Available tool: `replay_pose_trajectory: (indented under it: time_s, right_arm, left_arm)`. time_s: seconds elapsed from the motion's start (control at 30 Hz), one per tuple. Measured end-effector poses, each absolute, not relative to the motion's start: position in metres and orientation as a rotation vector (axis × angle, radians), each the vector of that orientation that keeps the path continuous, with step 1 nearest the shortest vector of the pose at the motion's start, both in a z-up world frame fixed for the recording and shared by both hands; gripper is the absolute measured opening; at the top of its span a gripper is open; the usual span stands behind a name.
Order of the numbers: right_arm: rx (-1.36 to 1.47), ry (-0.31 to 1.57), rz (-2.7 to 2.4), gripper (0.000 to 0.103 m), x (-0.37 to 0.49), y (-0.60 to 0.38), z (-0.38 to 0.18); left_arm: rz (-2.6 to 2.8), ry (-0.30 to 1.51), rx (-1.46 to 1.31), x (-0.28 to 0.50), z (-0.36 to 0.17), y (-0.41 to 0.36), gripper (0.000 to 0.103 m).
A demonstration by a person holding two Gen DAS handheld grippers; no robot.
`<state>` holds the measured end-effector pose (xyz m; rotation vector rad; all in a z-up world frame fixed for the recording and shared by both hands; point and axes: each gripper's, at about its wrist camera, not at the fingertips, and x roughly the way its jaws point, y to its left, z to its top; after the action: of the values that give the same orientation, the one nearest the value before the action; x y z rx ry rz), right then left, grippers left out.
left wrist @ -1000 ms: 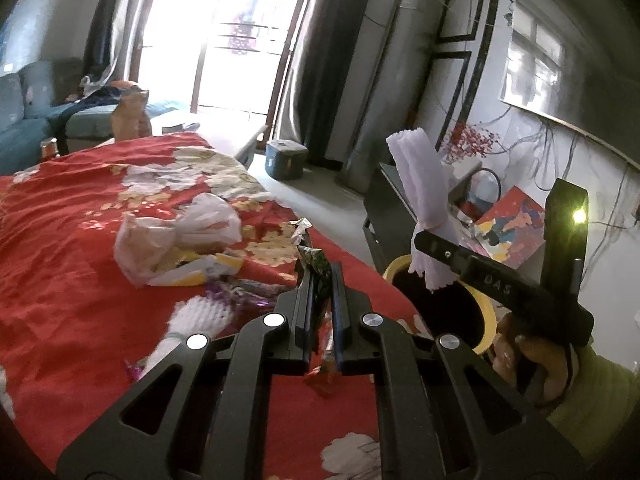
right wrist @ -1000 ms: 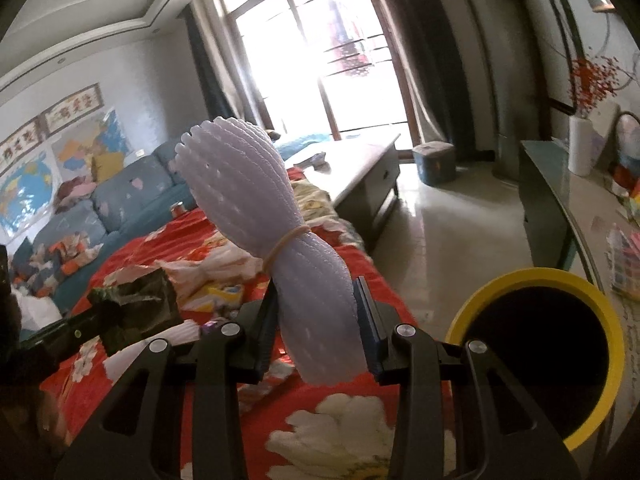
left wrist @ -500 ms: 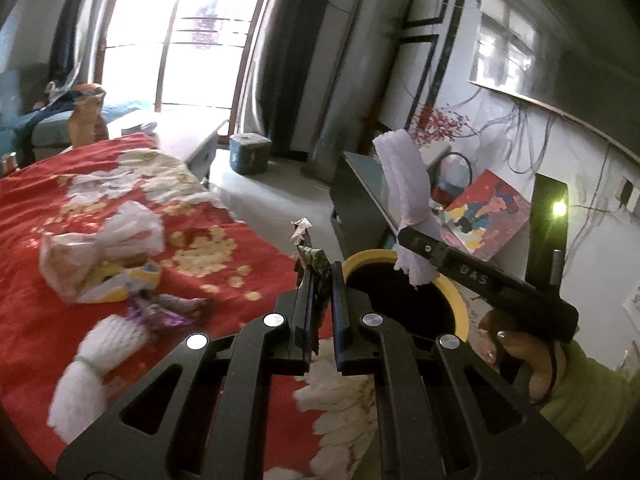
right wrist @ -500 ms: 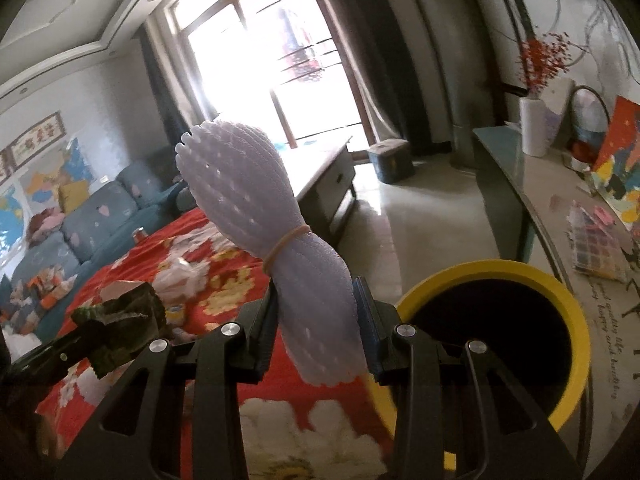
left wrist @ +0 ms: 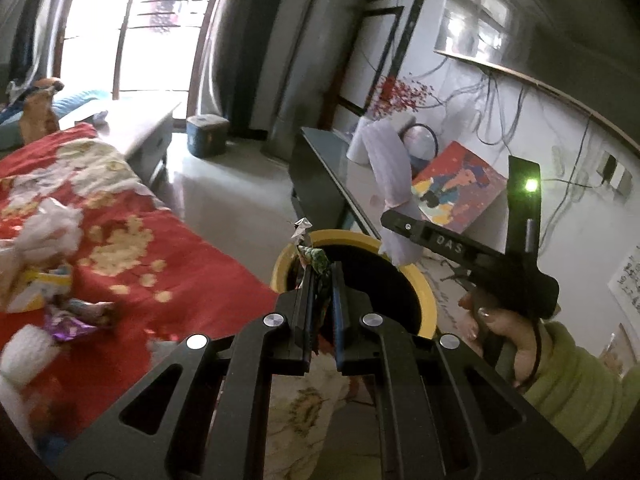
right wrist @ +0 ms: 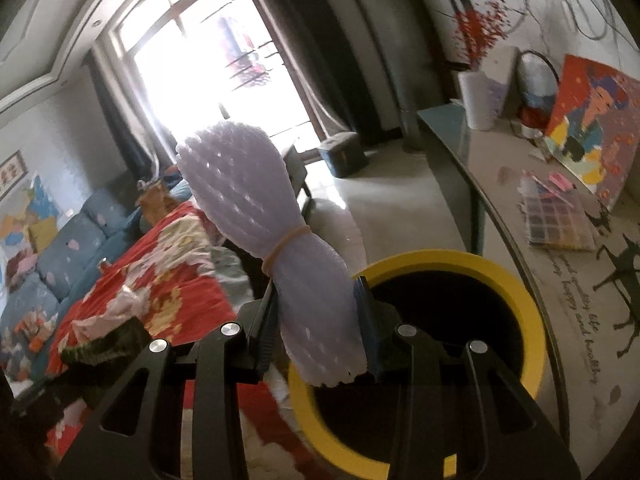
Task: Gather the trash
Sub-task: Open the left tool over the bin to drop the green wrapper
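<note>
My left gripper (left wrist: 320, 276) is shut on a crumpled green and silver wrapper (left wrist: 314, 256), held over the near rim of the yellow-rimmed bin (left wrist: 424, 296). My right gripper (right wrist: 318, 300) is shut on a white foam net bundle (right wrist: 256, 200) tied with a rubber band, right above the bin (right wrist: 524, 292). In the left wrist view the right gripper (left wrist: 396, 228) shows side-on above the bin with the foam bundle (left wrist: 390, 168) sticking up. More trash lies on the red floral cloth (left wrist: 180, 264): a purple wrapper (left wrist: 74, 320), a white foam net (left wrist: 24, 354), a plastic bag (left wrist: 48, 228).
A dark cabinet with a glass top (right wrist: 532, 216) stands behind the bin, bearing a painting (right wrist: 588, 128), a white vase (right wrist: 480, 100) and a colour tray (right wrist: 556, 220). A low table (left wrist: 136, 120), a small blue stool (left wrist: 206, 136) and a blue sofa (right wrist: 60, 248) stand further off.
Both grippers have swung right from over the red cloth to the yellow bin, each keeping its hold. The bin now fills more of both views.
</note>
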<state>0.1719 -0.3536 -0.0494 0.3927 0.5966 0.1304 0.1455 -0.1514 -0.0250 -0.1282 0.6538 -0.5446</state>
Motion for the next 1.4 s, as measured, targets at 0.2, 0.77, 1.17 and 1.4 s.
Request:
replay_pose_trajectory:
  time_s: [0.2, 0.77, 1.17, 1.4]
  right_arm:
    - [0.417, 0.641, 0.105, 0.036, 0.179, -0.376, -0.063]
    - [0.512, 0.737, 0.079, 0.047, 0.190, -0.408, -0.096]
    - [0.462, 0.699, 0.021, 0.074, 0.186, -0.404, -0.087]
    - [0.401, 0.624, 0.010, 0.081, 0.176, -0.389, -0.068]
  left_arm:
    - [-0.588, 0.687, -0.107, 0.156, -0.038, -0.180, 0.004]
    - [-0.637, 0.800, -0.055, 0.195, -0.086, -0.230, 0.004]
    - [-0.551, 0.742, -0.096, 0.191, -0.069, -0.211, 0.075]
    - [-0.485, 0.711, -0.100, 0.182, -0.058, -0.193, 0.092]
